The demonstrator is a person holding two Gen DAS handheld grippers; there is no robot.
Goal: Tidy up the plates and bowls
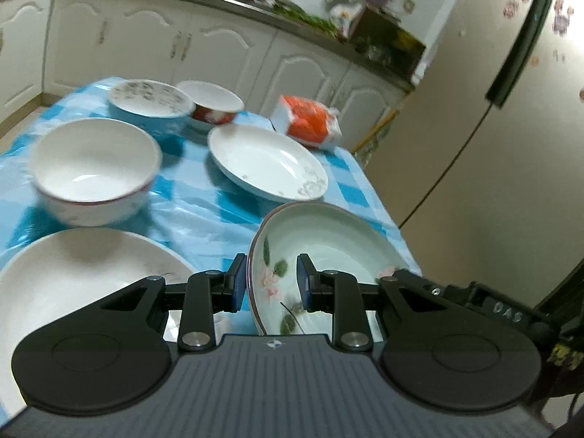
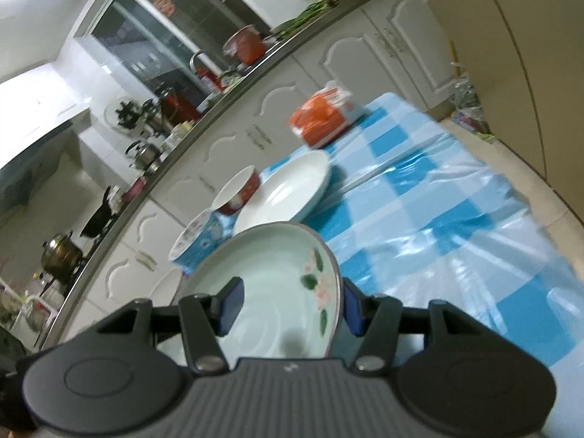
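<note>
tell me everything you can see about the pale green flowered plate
The pale green plate is glossy, ceramic-looking and shallow, with a thin dark rim and pink flowers with green leaves painted inside near the edge. It is held off the blue checked tablecloth, tilted. The left claw grips one side of its rim and the right claw the opposite side, a pad on each face. Nothing else touches it.
</note>
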